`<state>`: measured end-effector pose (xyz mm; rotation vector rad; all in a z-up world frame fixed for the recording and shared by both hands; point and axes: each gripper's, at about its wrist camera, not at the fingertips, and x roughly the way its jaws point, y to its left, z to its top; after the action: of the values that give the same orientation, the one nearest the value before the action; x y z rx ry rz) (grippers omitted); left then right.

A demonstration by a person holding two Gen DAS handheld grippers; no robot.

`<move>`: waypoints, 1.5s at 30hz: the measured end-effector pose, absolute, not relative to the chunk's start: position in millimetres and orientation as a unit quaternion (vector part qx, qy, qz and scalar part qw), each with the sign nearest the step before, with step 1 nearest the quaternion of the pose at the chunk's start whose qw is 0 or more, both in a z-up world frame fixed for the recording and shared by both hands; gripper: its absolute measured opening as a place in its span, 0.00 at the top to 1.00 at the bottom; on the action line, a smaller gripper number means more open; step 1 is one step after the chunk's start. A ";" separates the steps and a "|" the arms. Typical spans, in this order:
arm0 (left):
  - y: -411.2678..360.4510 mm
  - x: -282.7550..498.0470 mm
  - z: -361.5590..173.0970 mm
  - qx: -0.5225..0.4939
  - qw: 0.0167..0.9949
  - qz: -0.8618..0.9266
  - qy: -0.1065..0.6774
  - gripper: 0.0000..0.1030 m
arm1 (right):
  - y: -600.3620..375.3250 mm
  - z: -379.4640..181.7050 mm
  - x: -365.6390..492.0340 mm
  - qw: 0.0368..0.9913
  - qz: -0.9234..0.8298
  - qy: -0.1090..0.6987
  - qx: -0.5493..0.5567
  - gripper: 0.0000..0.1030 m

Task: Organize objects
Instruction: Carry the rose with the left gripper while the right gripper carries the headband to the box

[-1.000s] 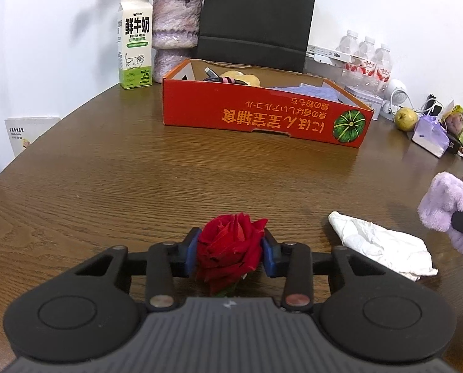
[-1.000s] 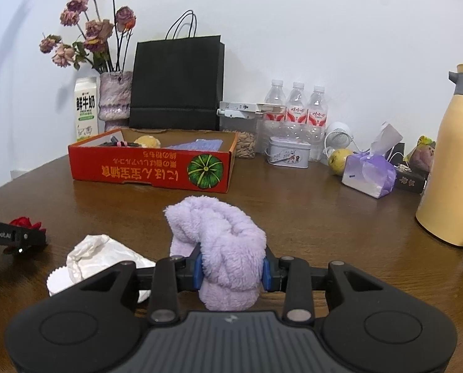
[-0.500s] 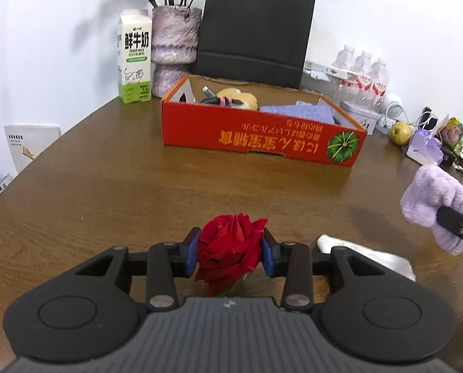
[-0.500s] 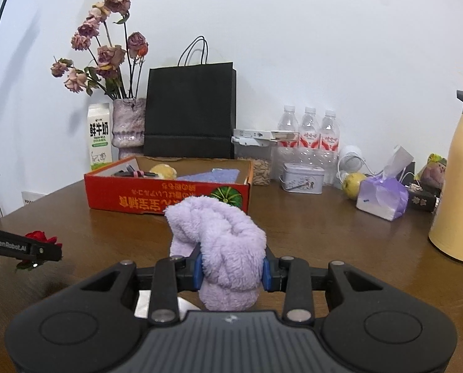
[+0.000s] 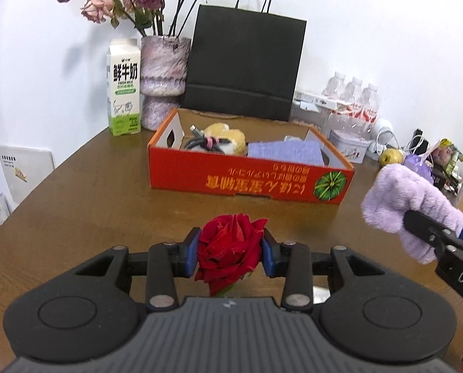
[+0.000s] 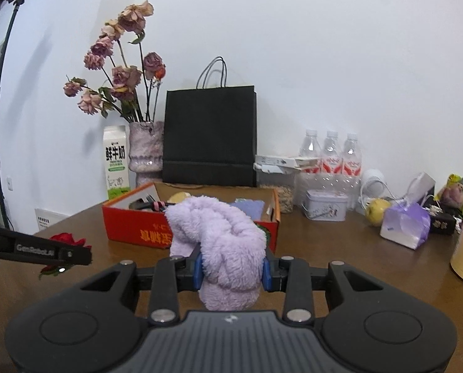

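Presently, your left gripper [image 5: 230, 250] has its jaws pinching a red rose [image 5: 228, 253], held above the table [image 5: 85, 205] just short of the red box [image 5: 250, 180]. Your right gripper [image 6: 231, 267] has its jaws clamped on a purple towel [image 6: 222, 242], also off the table, right of the rose and near the box's front corner.

Bright, even indoor light, both views. Soft shadows on white wall [image 6: 324, 46] behind dried flowers [image 6: 119, 71], toward 10 o'clock. Strong fisheye bend plus dark vignette at corners. Water bottles [image 5: 352, 99] slightly soft, washed out; center sharp.
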<state>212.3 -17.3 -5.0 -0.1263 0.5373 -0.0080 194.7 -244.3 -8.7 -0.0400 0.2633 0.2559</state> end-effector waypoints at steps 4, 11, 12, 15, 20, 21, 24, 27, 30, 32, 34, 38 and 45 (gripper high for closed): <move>-19.1 220.3 1.5 -0.060 0.964 -0.007 0.260 0.62 | -235.6 -1.5 201.1 0.983 0.135 0.122 -0.024 0.68; -20.2 236.4 11.1 -0.064 0.966 -0.010 0.252 0.62 | -223.1 9.6 216.0 0.983 0.145 0.112 -0.027 0.68; -20.1 238.9 11.9 -0.065 0.966 -0.010 0.251 0.62 | -221.6 10.6 218.5 0.983 0.146 0.111 -0.027 0.68; -19.8 246.5 13.9 -0.066 0.966 -0.008 0.251 0.62 | -217.8 12.8 226.1 0.982 0.149 0.111 -0.023 0.68; -17.8 260.6 19.1 -0.069 0.967 -0.005 0.247 0.62 | -210.5 16.4 239.4 0.982 0.153 0.109 -0.025 0.68; -17.9 263.0 20.1 -0.069 0.967 -0.005 0.245 0.62 | -209.5 17.6 241.7 0.982 0.154 0.107 -0.025 0.68; -18.3 270.7 22.6 -0.073 0.968 -0.005 0.238 0.62 | -204.0 21.1 250.1 0.982 0.155 0.101 -0.024 0.68; -19.1 278.9 24.5 -0.079 0.969 -0.007 0.236 0.62 | -198.7 23.5 259.4 0.983 0.155 0.095 -0.022 0.68; -18.4 286.4 25.7 -0.082 0.969 -0.005 0.232 0.62 | -194.5 25.0 269.6 0.983 0.157 0.093 -0.015 0.68; -17.4 291.4 25.6 -0.081 0.969 -0.003 0.232 0.62 | -191.1 25.5 277.1 0.983 0.160 0.093 -0.014 0.68; -15.3 296.7 24.4 -0.082 0.968 0.001 0.235 0.62 | -188.3 25.4 283.5 0.982 0.165 0.094 -0.014 0.68; -9.5 305.9 22.8 -0.088 0.967 0.011 0.238 0.62 | -183.1 26.5 292.2 0.980 0.174 0.094 -0.017 0.68; -10.2 320.3 25.1 -0.090 0.968 0.011 0.235 0.62 | -187.1 34.4 307.8 0.974 0.195 0.111 0.001 0.68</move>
<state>320.3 -10.2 25.1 -0.1824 0.4745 0.0227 307.8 -187.1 34.4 0.0016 0.2243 0.3941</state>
